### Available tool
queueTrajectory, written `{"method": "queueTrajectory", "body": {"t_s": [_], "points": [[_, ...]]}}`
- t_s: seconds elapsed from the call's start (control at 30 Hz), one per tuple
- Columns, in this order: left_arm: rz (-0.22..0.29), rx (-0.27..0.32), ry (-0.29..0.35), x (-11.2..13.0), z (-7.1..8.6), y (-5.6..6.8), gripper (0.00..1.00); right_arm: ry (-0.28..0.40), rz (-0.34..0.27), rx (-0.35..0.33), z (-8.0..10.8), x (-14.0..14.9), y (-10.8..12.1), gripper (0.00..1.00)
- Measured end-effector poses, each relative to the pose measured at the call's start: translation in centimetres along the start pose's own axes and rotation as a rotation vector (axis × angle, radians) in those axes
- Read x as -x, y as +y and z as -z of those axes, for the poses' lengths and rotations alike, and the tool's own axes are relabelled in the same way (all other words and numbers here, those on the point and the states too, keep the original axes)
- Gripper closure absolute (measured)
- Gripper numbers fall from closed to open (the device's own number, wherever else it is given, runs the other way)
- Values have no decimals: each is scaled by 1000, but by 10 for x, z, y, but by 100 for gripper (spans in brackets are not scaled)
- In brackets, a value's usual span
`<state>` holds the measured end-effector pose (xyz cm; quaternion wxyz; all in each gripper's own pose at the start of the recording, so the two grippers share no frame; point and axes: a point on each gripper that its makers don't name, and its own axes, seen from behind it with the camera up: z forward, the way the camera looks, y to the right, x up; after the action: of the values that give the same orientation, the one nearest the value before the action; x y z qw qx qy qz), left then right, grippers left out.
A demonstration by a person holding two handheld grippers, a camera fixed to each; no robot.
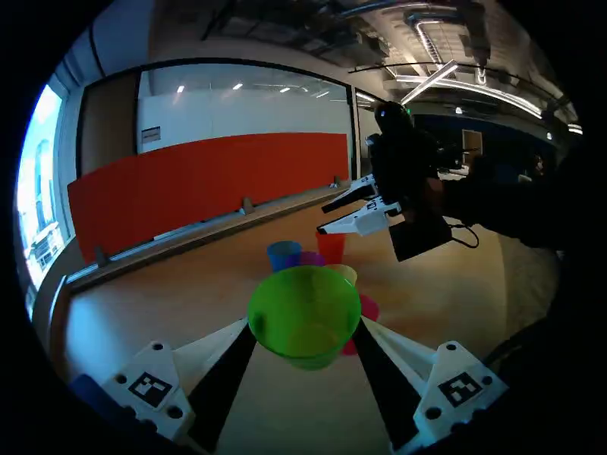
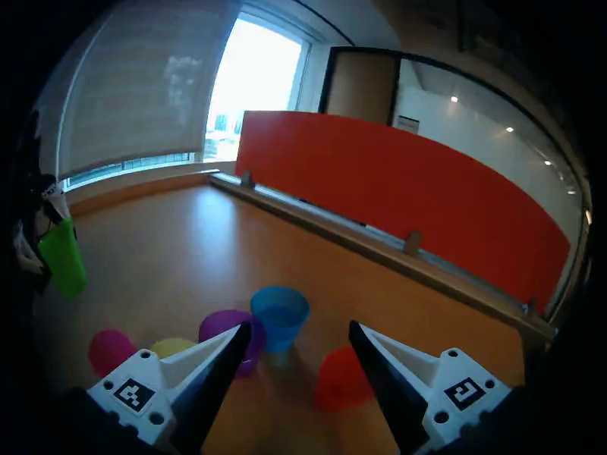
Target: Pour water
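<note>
1. We see the left gripper (image 1: pixel 303 322) near us, its fingers pressed on both sides of a green cup (image 1: pixel 303 337).
2. The right gripper (image 2: pixel 298 326) has its fingers spread, gripping nothing.
3. Far right in the left gripper view, a dark-sleeved arm (image 1: pixel 508 208) seems to carry the right gripper.

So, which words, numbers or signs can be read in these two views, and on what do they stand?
No readable text.
Small sign on the white wall: too blurred.
Square markers on the left gripper fingers: patterns, no letters.
Green cup between them: no print seen.

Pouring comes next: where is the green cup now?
In the left gripper view the green cup sits centre, held between the left gripper's fingers, with the yellow cup right behind it.
</note>
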<state>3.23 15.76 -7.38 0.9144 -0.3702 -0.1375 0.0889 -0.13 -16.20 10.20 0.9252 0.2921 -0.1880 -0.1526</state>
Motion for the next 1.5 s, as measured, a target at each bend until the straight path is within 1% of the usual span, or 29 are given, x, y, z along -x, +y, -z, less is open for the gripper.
{"method": "queueTrajectory", "body": {"t_s": [0.1, 0.27, 0.4, 0.6, 0.7, 0.9, 1.17, 1.5], "points": [[9, 3, 5, 0, 1, 0, 15, -25, 4, -23, -13, -1, -4, 0], [9, -1, 11, 0, 2, -2, 15, -56, 2, -60, -33, -4, -10, 0], [4, -3, 14, 0, 4, -3, 15, -93, -25, -88, -48, -5, -13, 0], [-1, -3, 5, 3, 3, -4, 15, -130, -72, -114, -67, -10, -16, 0], [-2, 1, -3, 5, 2, -4, 15, -149, -81, -122, -74, -8, -16, 0], [-6, 0, -4, 5, 2, -7, 15, -184, -65, -129, -83, 0, -20, 0], [0, 5, 2, 5, 1, -7, 15, -232, -40, -131, -90, 7, -24, 0], [-1, 5, 5, 7, 2, -9, 15, -294, -48, -125, -97, 18, -27, 0]]}}
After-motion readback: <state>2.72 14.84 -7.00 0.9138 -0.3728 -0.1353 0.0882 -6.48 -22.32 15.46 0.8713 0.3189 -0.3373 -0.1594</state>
